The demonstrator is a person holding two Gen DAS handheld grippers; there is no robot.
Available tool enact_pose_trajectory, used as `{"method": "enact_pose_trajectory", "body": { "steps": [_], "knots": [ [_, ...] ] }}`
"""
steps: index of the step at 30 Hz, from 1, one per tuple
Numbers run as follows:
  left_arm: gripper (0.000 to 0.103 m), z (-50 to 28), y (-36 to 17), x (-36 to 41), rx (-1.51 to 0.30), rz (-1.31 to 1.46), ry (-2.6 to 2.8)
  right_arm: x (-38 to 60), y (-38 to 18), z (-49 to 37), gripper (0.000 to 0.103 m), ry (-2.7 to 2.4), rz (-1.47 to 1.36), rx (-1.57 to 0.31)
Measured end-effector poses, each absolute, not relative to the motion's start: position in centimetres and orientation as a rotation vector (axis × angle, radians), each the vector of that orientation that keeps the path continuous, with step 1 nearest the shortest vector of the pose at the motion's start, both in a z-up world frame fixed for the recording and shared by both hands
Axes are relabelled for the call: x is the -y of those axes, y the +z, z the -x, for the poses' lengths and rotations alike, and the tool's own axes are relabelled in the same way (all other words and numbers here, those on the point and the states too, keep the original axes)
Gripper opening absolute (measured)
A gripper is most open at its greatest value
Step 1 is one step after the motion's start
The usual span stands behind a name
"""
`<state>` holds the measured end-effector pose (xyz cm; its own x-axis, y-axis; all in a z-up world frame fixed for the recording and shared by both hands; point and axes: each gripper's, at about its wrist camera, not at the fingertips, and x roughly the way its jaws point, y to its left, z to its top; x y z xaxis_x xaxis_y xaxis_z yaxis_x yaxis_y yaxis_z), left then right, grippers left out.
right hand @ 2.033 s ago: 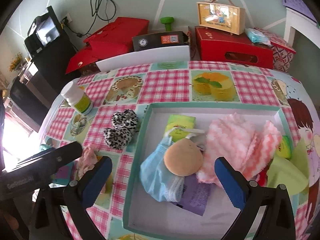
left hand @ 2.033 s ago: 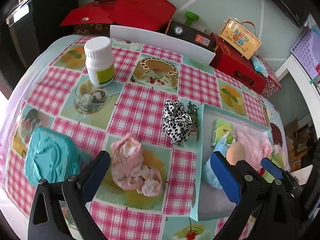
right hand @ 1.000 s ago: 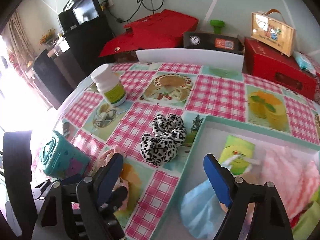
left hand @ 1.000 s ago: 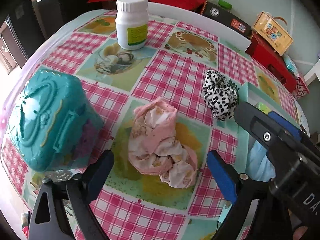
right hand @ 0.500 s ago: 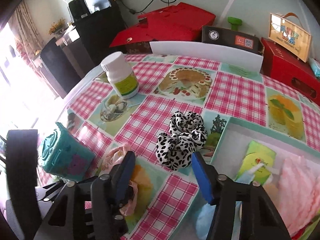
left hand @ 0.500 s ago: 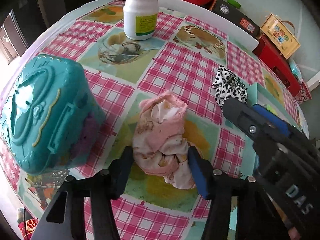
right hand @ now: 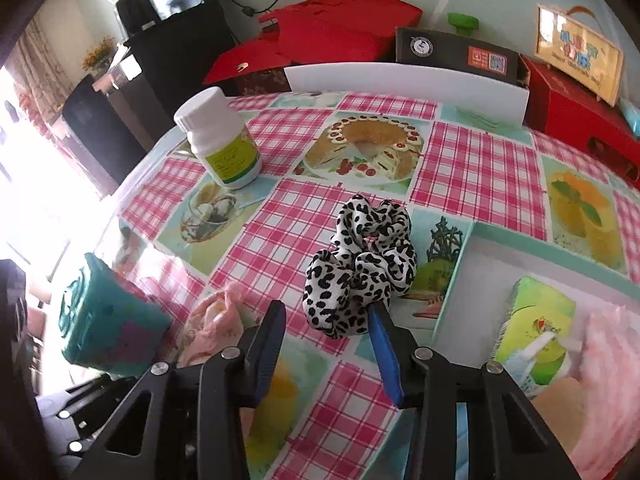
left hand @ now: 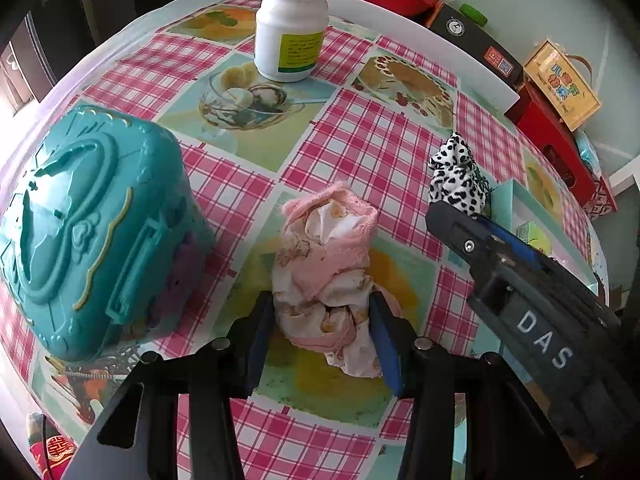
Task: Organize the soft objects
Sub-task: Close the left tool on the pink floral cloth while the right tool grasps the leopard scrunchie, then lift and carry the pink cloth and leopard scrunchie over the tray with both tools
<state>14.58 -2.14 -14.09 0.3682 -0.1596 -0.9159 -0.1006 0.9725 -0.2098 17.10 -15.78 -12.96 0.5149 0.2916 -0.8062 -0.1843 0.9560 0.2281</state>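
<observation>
A crumpled pink and white cloth (left hand: 328, 248) lies on the checked tablecloth. My left gripper (left hand: 320, 304) is closing on its near end, and both blue pads press its sides. A black-and-white leopard scrunchie (right hand: 360, 256) lies just left of the teal tray (right hand: 464, 256). My right gripper (right hand: 327, 312) is closing too, with its jaws astride the scrunchie's near edge. The right pad touches the fabric while the left pad stands clear of it. The pink cloth (right hand: 212, 320) also shows at the lower left of the right wrist view.
A teal plastic box (left hand: 88, 232) stands close on the left of the pink cloth. A white pill bottle (left hand: 292, 28) stands further back. The tray holds a green packet (right hand: 536, 320) and a fluffy pink cloth (right hand: 608, 360). Red boxes line the far edge.
Both pairs of jaws have narrowed. The left ones closed in onto the pink cloth. The right gripper swung left from over the tray and came down towards the leopard scrunchie.
</observation>
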Motion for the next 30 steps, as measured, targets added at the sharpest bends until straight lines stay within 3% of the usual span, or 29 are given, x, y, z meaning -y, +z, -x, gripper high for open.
{"method": "enact_pose_trajectory", "body": {
  "steps": [14, 15, 18, 25, 30],
  "knots": [
    [0.049, -14.7, -14.2, 2.2, -1.2, 0.259, -0.038, 17.4, -13.1, -18.2, 0.046, 0.22, -0.261, -1.004],
    [0.049, -14.7, -14.2, 2.2, -1.2, 0.26, -0.038, 17.4, -13.2, -18.2, 0.035, 0.214, -0.259, -1.007],
    [0.049, -14.7, -14.3, 2.3, -1.198, 0.259, -0.041, 17.6, -13.5, -18.3, 0.024, 0.226, -0.281, -1.012],
    [0.03, -14.8, -14.4, 2.3, -1.195, 0.27, -0.06, 17.7, -13.0, -17.9, 0.02, 0.235, -0.283, -1.006],
    [0.023, -14.8, -14.3, 2.2, -1.18, 0.289, -0.072, 18.1, -12.4, -17.5, 0.018, 0.239, -0.297, -0.987]
  ]
}}
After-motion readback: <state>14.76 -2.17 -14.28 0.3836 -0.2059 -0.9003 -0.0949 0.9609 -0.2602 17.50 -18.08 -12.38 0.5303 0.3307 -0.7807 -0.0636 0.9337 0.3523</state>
